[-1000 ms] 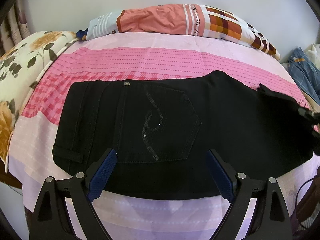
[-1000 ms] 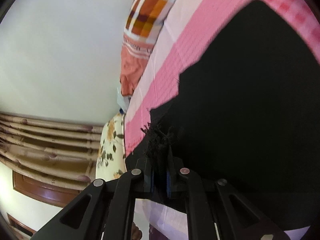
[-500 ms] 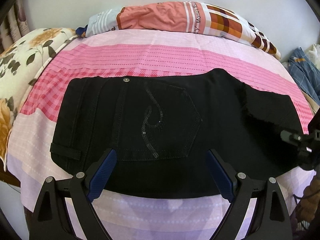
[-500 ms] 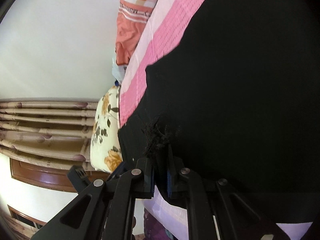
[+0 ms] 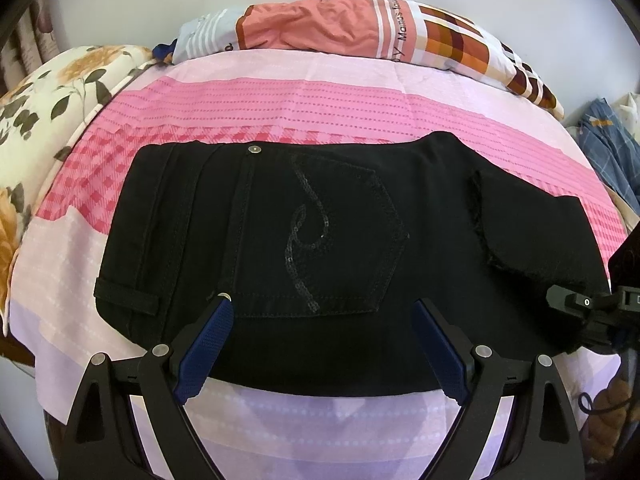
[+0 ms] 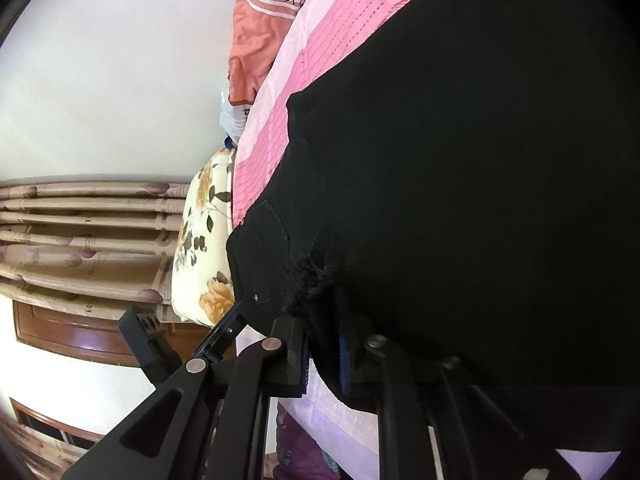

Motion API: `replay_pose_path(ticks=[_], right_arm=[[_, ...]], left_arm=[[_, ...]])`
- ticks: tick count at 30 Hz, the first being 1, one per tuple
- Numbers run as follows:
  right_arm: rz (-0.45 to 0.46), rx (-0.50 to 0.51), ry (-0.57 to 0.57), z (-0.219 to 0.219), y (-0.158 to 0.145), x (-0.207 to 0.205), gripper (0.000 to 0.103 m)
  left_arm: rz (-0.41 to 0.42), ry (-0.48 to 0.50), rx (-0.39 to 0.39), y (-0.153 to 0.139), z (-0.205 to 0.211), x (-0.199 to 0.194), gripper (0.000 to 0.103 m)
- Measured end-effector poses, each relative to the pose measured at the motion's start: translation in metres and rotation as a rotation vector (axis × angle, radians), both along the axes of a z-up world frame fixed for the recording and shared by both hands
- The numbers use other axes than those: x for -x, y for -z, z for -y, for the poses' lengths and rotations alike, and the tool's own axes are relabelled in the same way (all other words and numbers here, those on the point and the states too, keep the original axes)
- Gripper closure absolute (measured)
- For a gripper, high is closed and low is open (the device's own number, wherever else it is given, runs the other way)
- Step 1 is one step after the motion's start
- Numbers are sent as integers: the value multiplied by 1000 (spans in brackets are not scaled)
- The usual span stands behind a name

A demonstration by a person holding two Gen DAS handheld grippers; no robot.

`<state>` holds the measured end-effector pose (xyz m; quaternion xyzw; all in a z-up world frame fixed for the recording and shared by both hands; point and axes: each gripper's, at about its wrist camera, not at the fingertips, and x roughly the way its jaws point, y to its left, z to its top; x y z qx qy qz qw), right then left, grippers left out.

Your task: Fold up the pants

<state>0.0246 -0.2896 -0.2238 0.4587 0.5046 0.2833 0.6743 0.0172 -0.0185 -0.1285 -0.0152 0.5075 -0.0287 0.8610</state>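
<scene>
Black pants (image 5: 320, 240) lie folded on the pink bed sheet (image 5: 280, 96), back pocket with sequin swirl facing up, waistband to the left. A leg end with a frayed hem (image 5: 532, 232) is folded over on the right. My left gripper (image 5: 320, 328) is open, hovering over the pants' near edge and touching nothing. My right gripper (image 6: 322, 336) is shut on the frayed hem (image 6: 316, 276) of the leg; it shows at the right edge of the left wrist view (image 5: 592, 312).
An orange and plaid pillow (image 5: 360, 28) lies along the wall at the back. A floral quilt (image 5: 44, 112) sits at the left. Blue plaid clothing (image 5: 612, 148) lies at the right. Curtains (image 6: 80, 232) and a wooden frame (image 6: 72, 336) stand beyond the bed.
My right gripper has carried the frayed leg end leftward over the pants, and the fold now lies flatter. The left gripper has stayed open and nearly still.
</scene>
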Motion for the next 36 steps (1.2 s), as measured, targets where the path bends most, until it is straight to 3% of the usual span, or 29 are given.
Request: replay_pose_path(ticks=[9,17,23,27,31,36], right_arm=[[13,-43,-4,-2,2,1,80],[-2,-306,43,16,8,-6,53],[59,-217,117,81,-19,3,50],[106,-123,140,117,-37,22,47],[105,-119,201,148,-34,36,39],[62,-194,259,166,-16,42,38]], left_arm=[[-12,2,-1,2,2,0,13],[-20,2,-2,5,3,-1,13],[0,13,7,0,3,1,13],[12,76,44,-6,10,3,13],[1,167,142,-11,22,4,13],[0,318,238,-21,49,-4,13]])
